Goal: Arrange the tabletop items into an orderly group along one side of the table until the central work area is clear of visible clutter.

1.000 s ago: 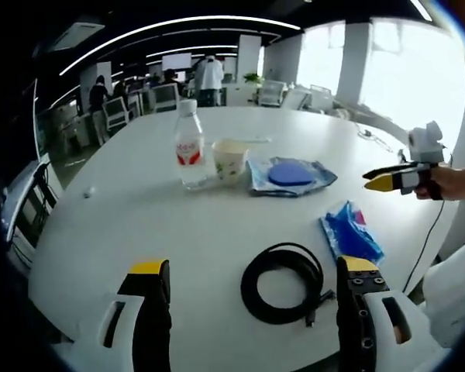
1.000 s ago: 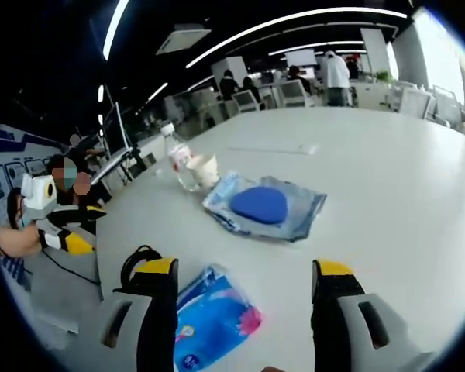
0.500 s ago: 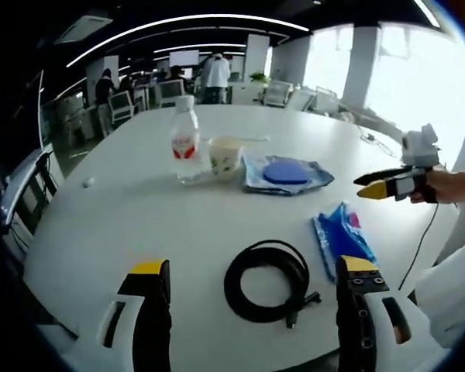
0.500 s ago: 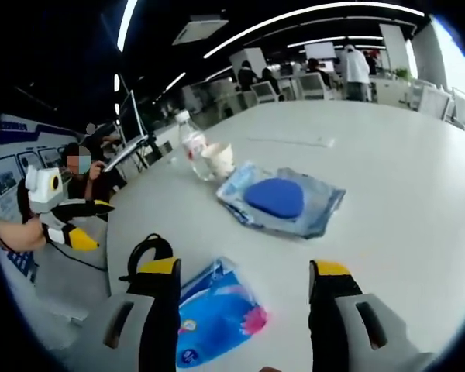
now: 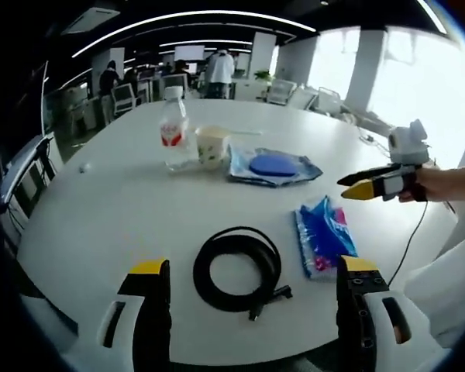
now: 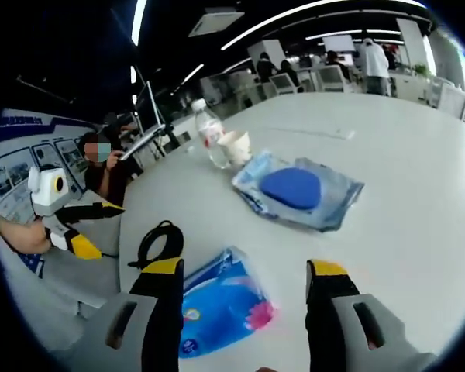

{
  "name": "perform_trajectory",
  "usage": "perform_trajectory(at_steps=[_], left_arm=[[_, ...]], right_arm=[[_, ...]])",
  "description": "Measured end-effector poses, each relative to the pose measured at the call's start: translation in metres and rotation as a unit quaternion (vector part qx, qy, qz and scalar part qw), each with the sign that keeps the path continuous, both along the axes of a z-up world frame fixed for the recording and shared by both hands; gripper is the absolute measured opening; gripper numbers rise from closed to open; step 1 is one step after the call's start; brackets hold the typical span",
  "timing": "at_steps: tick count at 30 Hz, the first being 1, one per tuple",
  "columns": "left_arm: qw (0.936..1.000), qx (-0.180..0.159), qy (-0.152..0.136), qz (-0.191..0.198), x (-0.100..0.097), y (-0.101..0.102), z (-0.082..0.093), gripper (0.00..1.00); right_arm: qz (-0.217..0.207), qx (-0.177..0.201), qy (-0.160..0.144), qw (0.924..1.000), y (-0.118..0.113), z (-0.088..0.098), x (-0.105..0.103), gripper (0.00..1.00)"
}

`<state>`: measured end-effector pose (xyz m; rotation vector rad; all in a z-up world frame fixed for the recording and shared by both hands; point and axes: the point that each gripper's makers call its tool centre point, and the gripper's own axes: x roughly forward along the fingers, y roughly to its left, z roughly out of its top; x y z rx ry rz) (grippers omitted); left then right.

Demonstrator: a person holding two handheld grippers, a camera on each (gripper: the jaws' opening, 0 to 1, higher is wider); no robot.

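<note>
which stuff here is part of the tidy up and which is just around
Job: water bottle, paper cup, clear pouch with blue disc, blue packet, black cable coil, white table.

Just around: office chairs, people standing in the background.

Open-plan office. Large round white worktop [image 5: 139, 209], office chairs [image 5: 124, 97] and desks behind, people standing at back [image 5: 219, 71], linear ceiling light strips [image 5: 186, 15], bright windows [image 5: 395, 77], wall screen [image 5: 187, 53].

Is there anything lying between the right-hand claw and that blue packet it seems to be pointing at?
Nothing visible. In the right gripper view the blue packet lies on the white table just ahead of the open right gripper. The black cable sits beyond it, off to the side.
</note>
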<state>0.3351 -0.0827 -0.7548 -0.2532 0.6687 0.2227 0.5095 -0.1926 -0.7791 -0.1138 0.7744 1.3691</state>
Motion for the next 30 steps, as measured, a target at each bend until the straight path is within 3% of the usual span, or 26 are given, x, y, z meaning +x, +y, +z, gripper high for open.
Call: perform_trajectory(at_steps=[15,17,21,30], left_arm=[[0.9998,-0.004,0.007,0.018,-0.003,-0.029,-0.002,0.84],[0.9998,0.004,0.019,0.007,-0.003,-0.034,-0.004,0.83],[0.9997,-0.008,0.002,0.023,0.004,-0.037,0.004,0.82],[0.9992,-0.019,0.013,0.034,0.015,-0.055,0.001,0.81]], right_arm=[[0.057,-0.011,0.017,0.9982,0.01,-0.018,-0.012,0.58],[0.062,-0.012,0.018,0.9978,0.01,-0.019,-0.012,0.57],[0.069,-0.011,0.023,0.9973,0.011,-0.02,-0.011,0.57],[0.08,-0.012,0.029,0.9963,0.008,-0.025,-0.007,0.56]])
